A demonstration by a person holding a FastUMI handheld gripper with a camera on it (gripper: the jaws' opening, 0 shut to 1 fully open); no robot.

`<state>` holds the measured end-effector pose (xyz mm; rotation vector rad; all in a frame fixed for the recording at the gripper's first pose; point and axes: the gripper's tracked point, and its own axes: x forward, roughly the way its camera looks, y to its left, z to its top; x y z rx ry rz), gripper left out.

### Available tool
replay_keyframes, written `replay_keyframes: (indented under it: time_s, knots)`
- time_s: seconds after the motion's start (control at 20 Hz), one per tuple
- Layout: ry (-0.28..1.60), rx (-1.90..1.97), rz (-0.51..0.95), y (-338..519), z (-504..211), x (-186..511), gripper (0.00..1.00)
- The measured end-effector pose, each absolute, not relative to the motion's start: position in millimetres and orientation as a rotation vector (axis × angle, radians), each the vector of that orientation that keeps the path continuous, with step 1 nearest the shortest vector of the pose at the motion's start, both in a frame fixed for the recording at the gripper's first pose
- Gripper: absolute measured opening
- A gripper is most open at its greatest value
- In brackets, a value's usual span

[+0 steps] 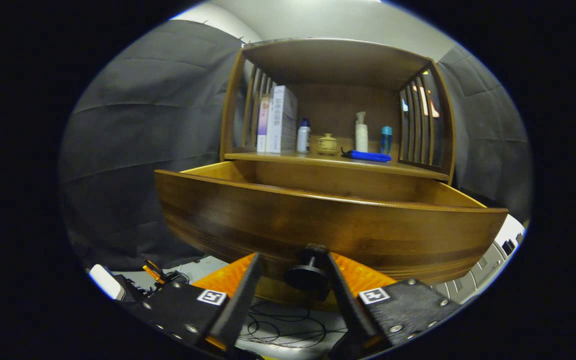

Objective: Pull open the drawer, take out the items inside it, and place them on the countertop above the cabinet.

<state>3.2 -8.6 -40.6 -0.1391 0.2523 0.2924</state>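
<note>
A: Item one, nearest?

B: The fingers [293, 277], spread apart, with the drawer's dark round knob [309, 272] between them. The right finger lies against the knob's side; the left stands clear of it. Not a grip.

A: Below them?

B: Floor with loose dark cables [283, 327], and some small gear off to the left, too dim to identify.

A: Item two?

B: Drawer [318, 227], wooden, dark front panel, pulled out toward the fingers. Its front fills the width just ahead of them. The paler inner walls show above the front edge; the inside bottom is hidden, so I cannot tell what lies in it.

A: Beyond the drawer?

B: Cabinet [338, 60], same wood, slatted sides. Its open shelf serves as the table [288, 158] above the drawer.

A: Contents on it, left to right?

B: Two upright boxes [278, 120] standing side by side at the left. Just beside them a small white bottle with blue cap [303, 136]. Then a small lidded ceramic pot [327, 144]. A flat blue item [368, 156] lies at the front edge. Behind it a white pump bottle [361, 132], and a teal bottle [386, 140] near the right slats.

A: Farthest?

B: Dark cloth wall on both sides, pale wall above.
</note>
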Motion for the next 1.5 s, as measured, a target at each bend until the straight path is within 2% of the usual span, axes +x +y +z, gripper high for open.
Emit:
replay_keyframes:
  time_s: [0.2, 0.4, 0.6, 1.15, 1.5]
  knots:
    - [0.127, -0.121, 0.317, -12, 10, 4, 0.94]
    - [0.118, -0.083, 0.315, -24, 48, 19, 0.95]
    - [0.216, -0.035, 0.286, -40, 57, 52, 0.95]
    - [0.595, -0.002, 0.251, -65, 5, 116, 0.95]
    - [0.776, -0.025, 0.239, -72, -24, 121, 0.94]
